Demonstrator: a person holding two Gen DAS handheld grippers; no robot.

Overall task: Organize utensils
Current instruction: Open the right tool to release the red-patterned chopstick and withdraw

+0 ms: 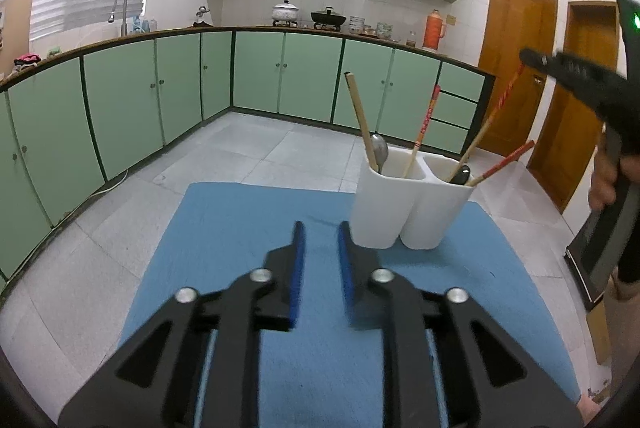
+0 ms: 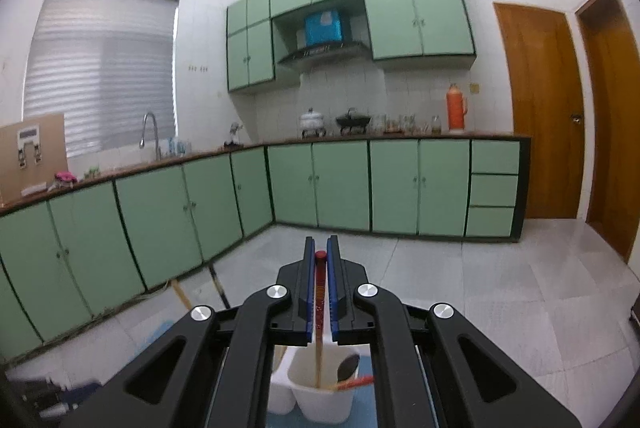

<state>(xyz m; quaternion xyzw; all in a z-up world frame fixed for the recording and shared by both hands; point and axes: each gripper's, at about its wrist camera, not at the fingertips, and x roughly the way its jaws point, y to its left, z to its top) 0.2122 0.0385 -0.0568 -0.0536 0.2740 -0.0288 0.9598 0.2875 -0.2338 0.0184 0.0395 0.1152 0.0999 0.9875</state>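
Most of the sorting appears done: chopsticks and spoons are already stood in both compartments of the white holder (image 1: pixel 404 203), which is set near the far right corner of the blue mat (image 1: pixel 240 228), and no loose utensil is seen on the mat. The right gripper (image 2: pixel 321 260) is clenched on a red-topped chopstick (image 2: pixel 319 292) whose lower end is already inside the holder's right compartment, so only its release seems left, while the left gripper (image 1: pixel 321 240) is held released and empty just before the holder
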